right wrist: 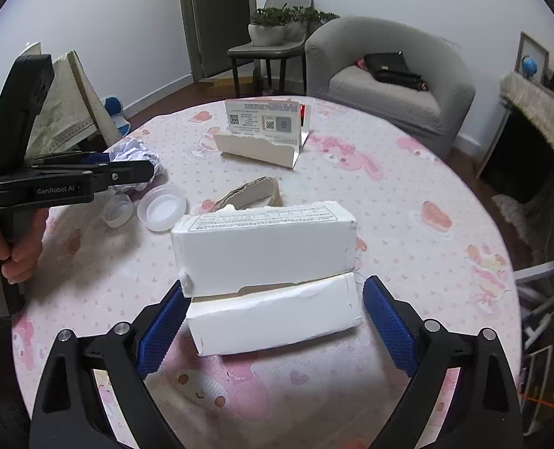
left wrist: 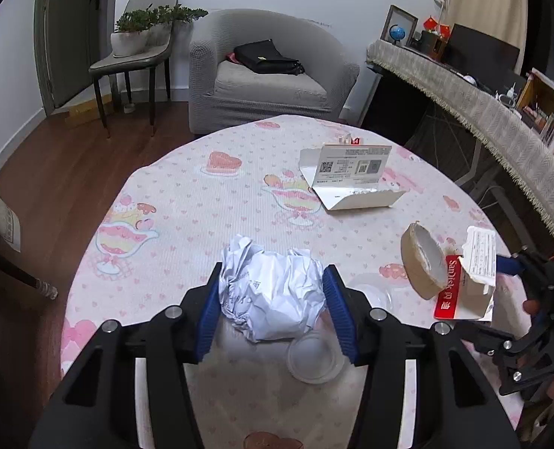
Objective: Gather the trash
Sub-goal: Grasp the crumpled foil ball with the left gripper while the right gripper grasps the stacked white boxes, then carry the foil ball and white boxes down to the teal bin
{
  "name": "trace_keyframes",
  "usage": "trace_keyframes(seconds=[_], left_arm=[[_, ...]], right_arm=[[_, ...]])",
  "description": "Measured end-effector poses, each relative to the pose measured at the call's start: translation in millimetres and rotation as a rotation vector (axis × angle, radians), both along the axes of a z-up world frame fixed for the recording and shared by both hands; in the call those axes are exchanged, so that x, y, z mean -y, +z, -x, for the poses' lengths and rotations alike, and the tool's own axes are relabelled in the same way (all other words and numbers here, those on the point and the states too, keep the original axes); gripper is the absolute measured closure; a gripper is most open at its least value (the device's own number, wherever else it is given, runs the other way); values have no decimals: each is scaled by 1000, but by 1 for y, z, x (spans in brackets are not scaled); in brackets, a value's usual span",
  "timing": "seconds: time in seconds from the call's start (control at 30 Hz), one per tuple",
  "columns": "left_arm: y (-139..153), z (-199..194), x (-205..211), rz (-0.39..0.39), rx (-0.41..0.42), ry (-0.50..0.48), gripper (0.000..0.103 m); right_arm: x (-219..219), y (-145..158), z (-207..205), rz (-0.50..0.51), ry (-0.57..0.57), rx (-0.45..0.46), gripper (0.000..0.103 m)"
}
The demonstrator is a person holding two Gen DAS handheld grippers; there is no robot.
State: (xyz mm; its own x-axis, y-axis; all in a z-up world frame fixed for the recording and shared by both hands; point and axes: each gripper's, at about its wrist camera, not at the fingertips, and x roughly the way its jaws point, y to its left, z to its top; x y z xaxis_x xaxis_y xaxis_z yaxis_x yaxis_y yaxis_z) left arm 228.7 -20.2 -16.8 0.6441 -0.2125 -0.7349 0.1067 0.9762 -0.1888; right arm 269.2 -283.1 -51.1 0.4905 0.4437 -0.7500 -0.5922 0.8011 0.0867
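Note:
On the round table with a pink cloth, my left gripper (left wrist: 271,286) has its blue pads on both sides of a crumpled white paper ball (left wrist: 273,292), pressing it. The ball also shows in the right wrist view (right wrist: 134,157) between the left gripper's fingers. My right gripper (right wrist: 273,312) is open around a torn white SanDisk box (right wrist: 265,258); the left pad touches it, the right pad stands apart. The box also shows in the left wrist view (left wrist: 467,284). A brown tape roll (left wrist: 422,262) lies beside the box. Another open white carton (left wrist: 351,176) stands farther back.
Two small clear plastic lids (right wrist: 161,212) lie near the paper ball. A grey armchair (left wrist: 265,75) with a black bag, a chair with plants (left wrist: 142,37) and a draped sideboard (left wrist: 482,104) stand beyond the table (left wrist: 187,194).

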Motion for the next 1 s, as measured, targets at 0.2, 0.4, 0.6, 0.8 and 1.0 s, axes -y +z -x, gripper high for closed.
trace_keyframes(seconds=[0.2,0.4,0.6,0.8,1.0], left_arm=[[7,5,-8,32,30,6,48],[12,12,-14,43,47,12,48],[11,21,-23,39,50,19,48],[14,34,-37,43,57,40,48],[18,52,-51,41,66,70,48]], right_arm=[[-4,1,-3,24,-4,18,9],[-8,-2,-6,39,8,5,22],[-9,-1,0,43,-33,-2,24],[-10,19,15,12,-72,42,25],[-23,23,25,-28,-69,42,26]])
